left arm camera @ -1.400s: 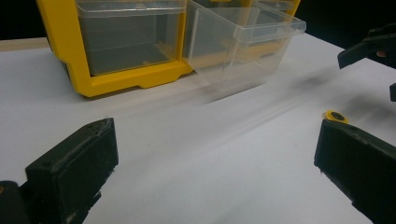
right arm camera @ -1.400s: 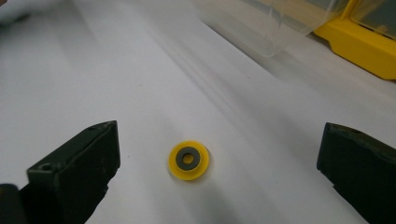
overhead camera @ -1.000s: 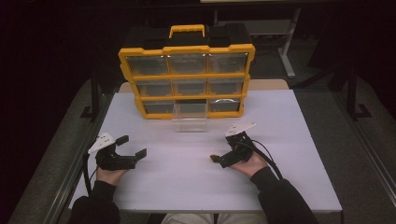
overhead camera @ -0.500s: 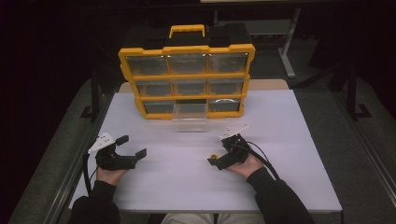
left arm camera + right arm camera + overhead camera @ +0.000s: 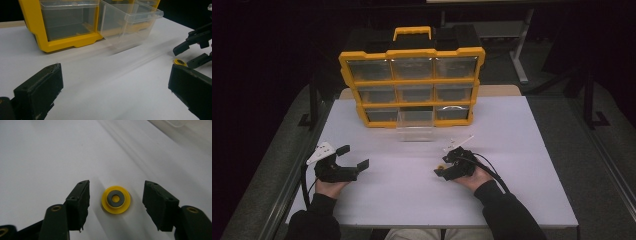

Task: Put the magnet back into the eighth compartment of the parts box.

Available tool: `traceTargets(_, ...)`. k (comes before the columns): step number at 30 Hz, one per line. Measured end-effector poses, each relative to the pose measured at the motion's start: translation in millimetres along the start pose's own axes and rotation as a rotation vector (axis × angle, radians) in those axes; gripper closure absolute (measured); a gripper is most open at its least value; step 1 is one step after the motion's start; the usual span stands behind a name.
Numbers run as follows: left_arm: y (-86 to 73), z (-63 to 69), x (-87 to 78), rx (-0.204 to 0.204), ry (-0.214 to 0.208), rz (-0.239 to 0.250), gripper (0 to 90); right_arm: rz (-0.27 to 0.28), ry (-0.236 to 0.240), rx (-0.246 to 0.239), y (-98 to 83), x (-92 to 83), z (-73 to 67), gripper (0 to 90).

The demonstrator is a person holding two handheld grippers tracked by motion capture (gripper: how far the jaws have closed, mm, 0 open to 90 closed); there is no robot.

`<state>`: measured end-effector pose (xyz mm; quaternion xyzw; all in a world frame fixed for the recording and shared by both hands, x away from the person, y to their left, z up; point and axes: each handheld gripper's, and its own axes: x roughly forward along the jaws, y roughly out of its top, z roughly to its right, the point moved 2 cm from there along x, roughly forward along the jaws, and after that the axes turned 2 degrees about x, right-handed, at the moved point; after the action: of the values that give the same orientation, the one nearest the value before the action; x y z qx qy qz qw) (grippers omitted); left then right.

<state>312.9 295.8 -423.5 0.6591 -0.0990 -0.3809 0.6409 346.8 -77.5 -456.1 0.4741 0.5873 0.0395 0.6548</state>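
Observation:
A small yellow disc with a grey ring on top lies flat on the white table. My right gripper points down over it with one jaw on each side. The jaws have just been closing, but a gap still shows between each pad and the disc. From above, the disc peeks out at the tips of the right gripper. My left gripper rests at the table's left, wide open with nothing between its jaws. In the left gripper view, the disc sits between the right gripper's jaws.
A yellow organizer with several clear drawers stands at the table's far side. One clear drawer is pulled out from its bottom row, seen close up as the drawer in the left gripper view. A cable trails from each gripper.
The right gripper has shifted a little left and toward the person, and its jaws have narrowed around the yellow disc. The left gripper has stayed put.

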Motion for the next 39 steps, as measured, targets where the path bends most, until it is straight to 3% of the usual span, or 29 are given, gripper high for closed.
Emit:
traceTargets(8, 0.0, 0.0, 0.0, 0.000, 0.000, 0.001, 0.0, -0.026, -0.008, -0.019, -0.7, 4.7, -2.5, 47.5)
traceTargets(13, 0.1, 0.0, -0.1, 0.000, -0.001, 0.003, 0.0, -0.031, -0.038, -0.044, -0.6, 4.3, -4.1, 60.3)
traceTargets(25, 0.1, -0.4, -0.3, 0.002, -0.001, 0.001, 0.0, -0.020, -0.040, -0.036, -0.2, 2.4, -4.4, 61.5)
traceTargets(39, 0.2, 0.1, -0.1, -0.004, -0.002, 0.006, 0.0, 0.072, 0.002, -0.015, 15.0, -22.4, -5.2, 61.6)
